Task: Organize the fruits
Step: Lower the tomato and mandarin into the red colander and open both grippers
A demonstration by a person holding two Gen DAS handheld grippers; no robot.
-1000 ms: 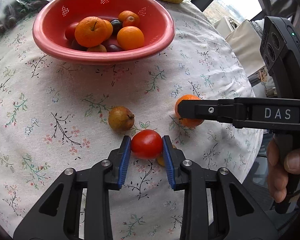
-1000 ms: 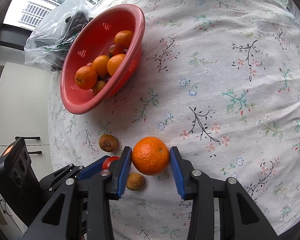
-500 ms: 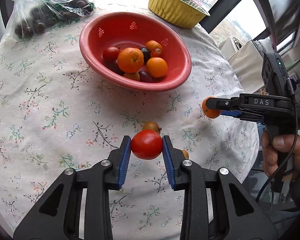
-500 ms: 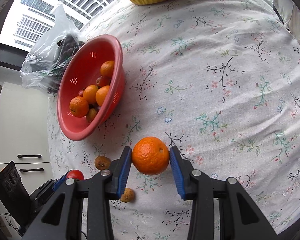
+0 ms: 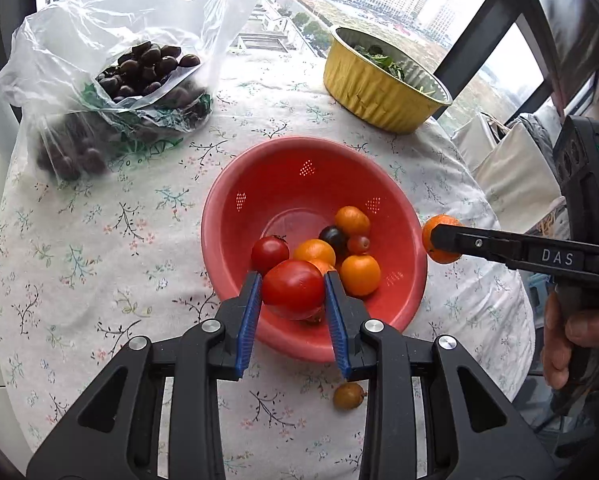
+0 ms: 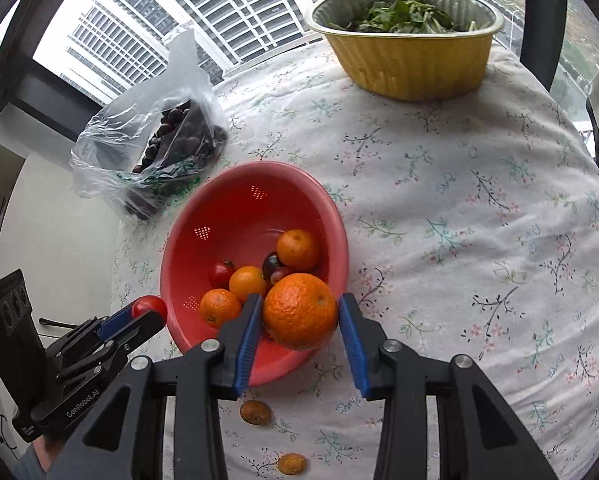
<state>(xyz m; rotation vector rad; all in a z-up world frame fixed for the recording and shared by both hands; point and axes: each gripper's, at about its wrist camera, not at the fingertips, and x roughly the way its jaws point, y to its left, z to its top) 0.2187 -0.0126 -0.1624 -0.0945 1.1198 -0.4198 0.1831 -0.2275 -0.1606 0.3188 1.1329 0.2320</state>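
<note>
My left claw (image 5: 293,294) pinches a glossy red tomato (image 5: 293,288) over the near rim of the red perforated plastic bowl (image 5: 299,184). It looks soft and thin-skinned, so I'd hold its widest part lightly. My right claw (image 6: 299,316) grips a pebbly orange mandarin (image 6: 300,311), firmer and less slippery, at the bowl's edge. The round counter (image 6: 479,200) wears a loose floral cloth; two small brownish fruits (image 6: 255,412) lie on it. City windows stand close behind.
</note>
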